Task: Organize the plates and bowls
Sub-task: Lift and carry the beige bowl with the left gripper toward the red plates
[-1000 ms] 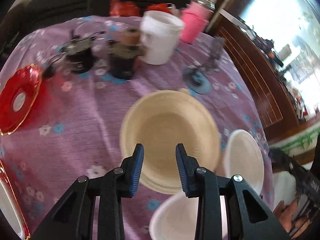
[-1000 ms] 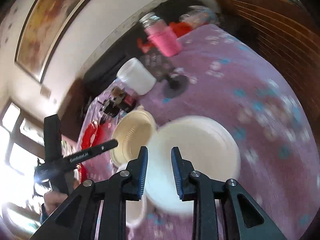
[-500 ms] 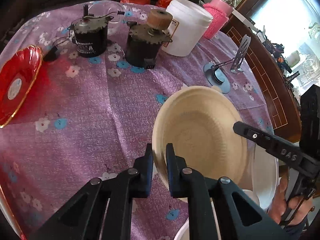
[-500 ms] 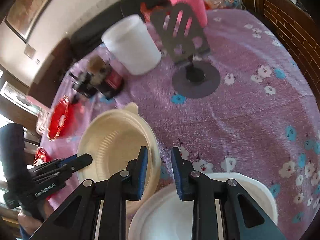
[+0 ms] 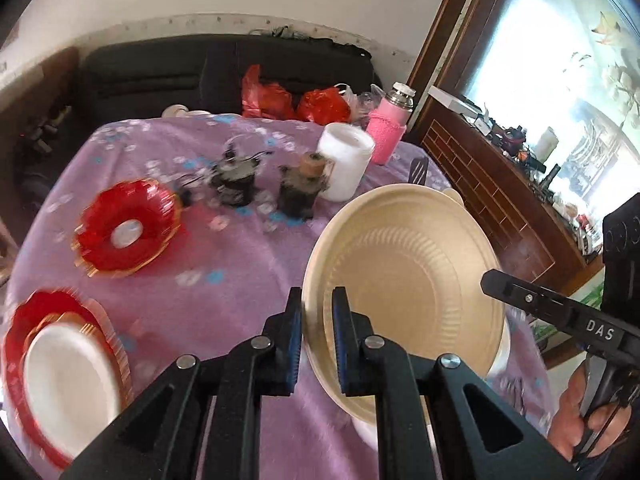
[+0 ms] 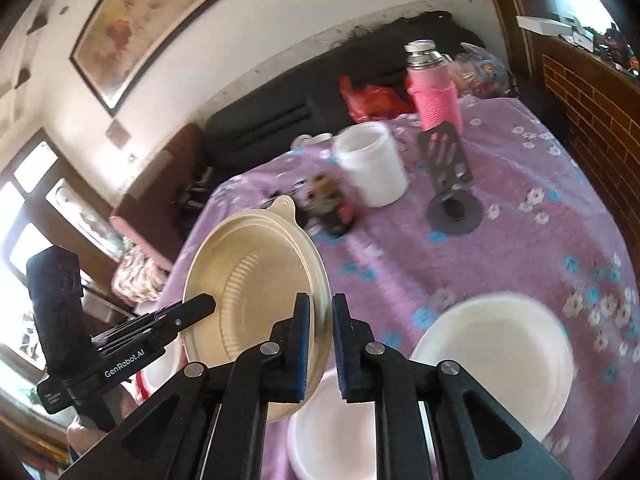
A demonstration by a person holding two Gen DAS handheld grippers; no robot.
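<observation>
Bare cloth [image 5: 248, 280] (jars [image 5: 298, 196] beyond)

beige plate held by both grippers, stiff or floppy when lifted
The beige plate looks thin and moulded, probably light. Held tilted by its rim at two opposite spots, it keeps its round shape, so likely fairly stiff. Its smooth rim might slip.

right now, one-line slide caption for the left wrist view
Left gripper and right gripper pinch opposite rims of a round beige ribbed plastic bowl above the purple floral tablecloth.
</observation>
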